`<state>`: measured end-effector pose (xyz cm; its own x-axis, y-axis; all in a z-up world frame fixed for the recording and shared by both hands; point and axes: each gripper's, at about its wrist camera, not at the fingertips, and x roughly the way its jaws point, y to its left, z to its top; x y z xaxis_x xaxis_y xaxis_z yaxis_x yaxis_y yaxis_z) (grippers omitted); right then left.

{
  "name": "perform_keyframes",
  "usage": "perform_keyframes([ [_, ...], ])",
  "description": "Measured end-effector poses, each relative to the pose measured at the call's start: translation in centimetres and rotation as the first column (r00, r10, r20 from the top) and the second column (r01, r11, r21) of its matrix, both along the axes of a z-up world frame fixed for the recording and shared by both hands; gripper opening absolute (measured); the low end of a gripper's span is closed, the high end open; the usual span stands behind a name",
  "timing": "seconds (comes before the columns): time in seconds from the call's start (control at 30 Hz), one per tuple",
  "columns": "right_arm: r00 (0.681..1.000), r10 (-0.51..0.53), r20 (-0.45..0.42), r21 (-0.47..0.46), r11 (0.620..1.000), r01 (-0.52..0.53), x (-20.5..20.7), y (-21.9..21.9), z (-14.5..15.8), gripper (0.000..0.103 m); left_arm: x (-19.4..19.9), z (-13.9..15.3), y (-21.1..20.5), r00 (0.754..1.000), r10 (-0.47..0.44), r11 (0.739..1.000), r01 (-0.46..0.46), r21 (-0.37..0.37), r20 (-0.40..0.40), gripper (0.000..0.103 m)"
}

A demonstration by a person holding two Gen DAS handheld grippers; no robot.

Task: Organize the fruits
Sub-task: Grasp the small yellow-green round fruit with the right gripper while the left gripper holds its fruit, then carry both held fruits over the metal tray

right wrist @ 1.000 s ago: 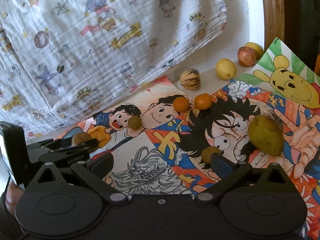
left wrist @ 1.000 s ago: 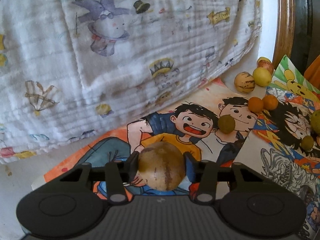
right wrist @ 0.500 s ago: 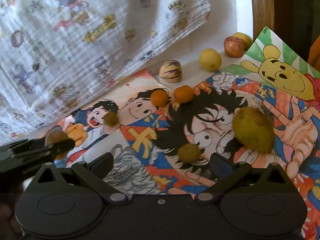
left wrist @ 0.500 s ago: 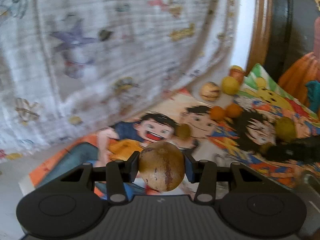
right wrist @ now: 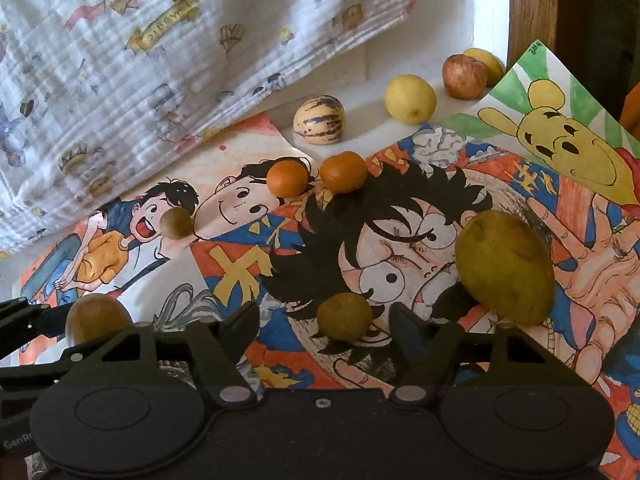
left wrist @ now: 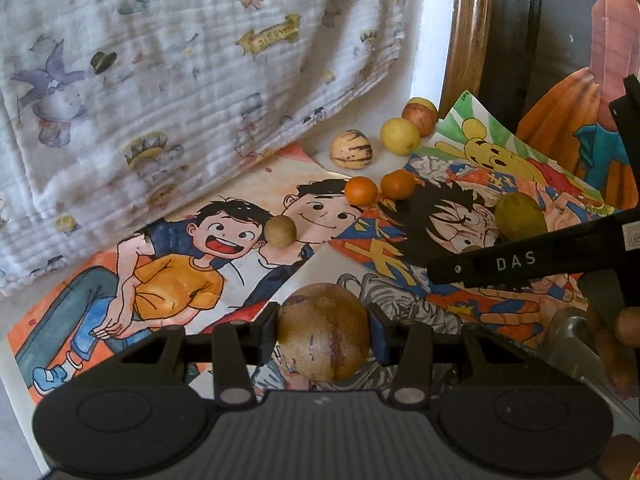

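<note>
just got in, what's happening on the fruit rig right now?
A person is sorting fruit laid out on cartoon posters. The left gripper is shut on a round brown fruit, held just above the posters. The right gripper is open, its fingers either side of a small greenish-brown fruit, not yet closed. Two oranges, a striped melon-like fruit, a lemon and an apple sit further back.

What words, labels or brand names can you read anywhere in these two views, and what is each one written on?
"DAS": white letters on the side of the right gripper's finger.
"GenR...": cut off by the frame edge, on the right gripper's body.
Gold banner on the printed cloth: lettering upside down, too blurred to read.
Small label at the far right of that finger: too small to read.
Green marks at the yellow bear drawing's corner: unreadable.
</note>
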<state>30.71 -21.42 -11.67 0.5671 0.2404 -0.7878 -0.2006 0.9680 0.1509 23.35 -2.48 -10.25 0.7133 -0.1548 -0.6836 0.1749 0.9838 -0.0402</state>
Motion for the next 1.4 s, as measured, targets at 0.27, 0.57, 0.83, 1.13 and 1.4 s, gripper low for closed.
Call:
perform_keyframes([
  [0.27, 1.0, 0.016, 0.009, -0.034, 0.999, -0.016, 0.2, 0.3, 0.0, 0.05, 0.4, -0.2, 0.5, 1.0, 0.02, 1.0, -0.02, 0.001, -0.01, 0.05],
  [0.57, 0.999, 0.049, 0.006, -0.061, 0.997, -0.049, -0.8, 0.7, 0.4, 0.031, 0.5, -0.3, 0.6, 0.999, 0.031, 1.0, -0.031, -0.003, -0.022, 0.05],
  [0.83, 0.993, 0.102, 0.055, -0.006, 0.995, -0.101, -4.0, 2.2, 3.6, 0.031, -0.6, 1.3, 0.8, 0.999, 0.045, 0.999, -0.045, -0.013, 0.01, 0.05],
  [1.13, 0.984, 0.112, 0.137, 0.041, 0.992, -0.118, -8.2, 2.4, 7.8, 0.031, -3.5, 4.3, 1.1, 0.996, 0.062, 0.998, -0.06, -0.018, 0.069, 0.05],
  [1.4, 0.969, 0.111, 0.222, 0.064, 0.99, -0.127, -13.7, 2.2, 12.1, 0.031, -8.1, 7.1, 0.6, 0.99, 0.061, 0.998, -0.059, -0.02, 0.123, 0.05],
])
